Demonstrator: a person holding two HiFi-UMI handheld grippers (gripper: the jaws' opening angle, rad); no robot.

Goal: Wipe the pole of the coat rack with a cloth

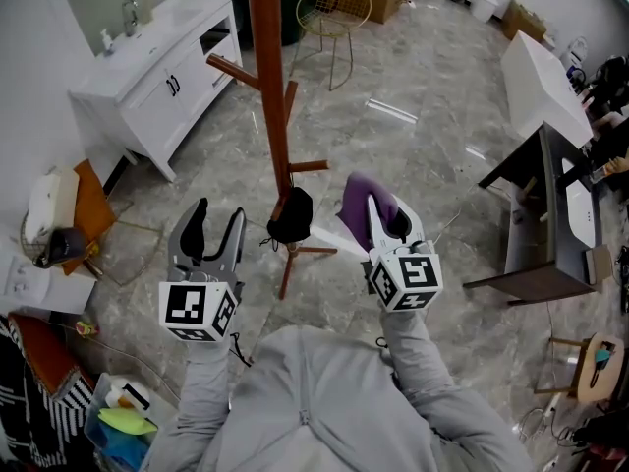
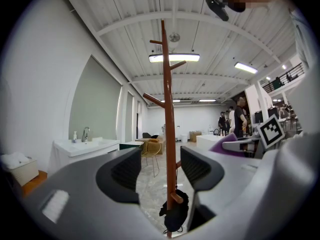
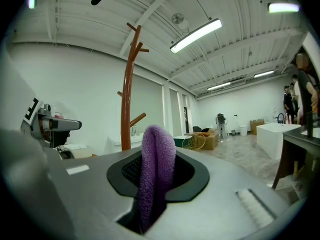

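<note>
left tongs [image 2: 159, 170]: jaws well apart, nothing gripped; the coat rack pole [image 2: 168, 109] shows through the gap, further off and untouched. right tongs [image 3: 158, 176]: jaws closed on a folded purple cloth [image 3: 157, 154], which stands up out of them in a loop. head view: the two tongs sit either side of the pole's lower part, the cloth near the pole on its right but apart from it. pole upright, brown wood, with angled pegs. a black item [image 1: 291, 216] hangs low on the pole, between the tongs. rack stands on a marble floor [image 1: 413, 165]. white vanity tabletop [image 1: 157, 52] with sink at left; gold wire chair [image 1: 334, 13] beyond the rack.
</note>
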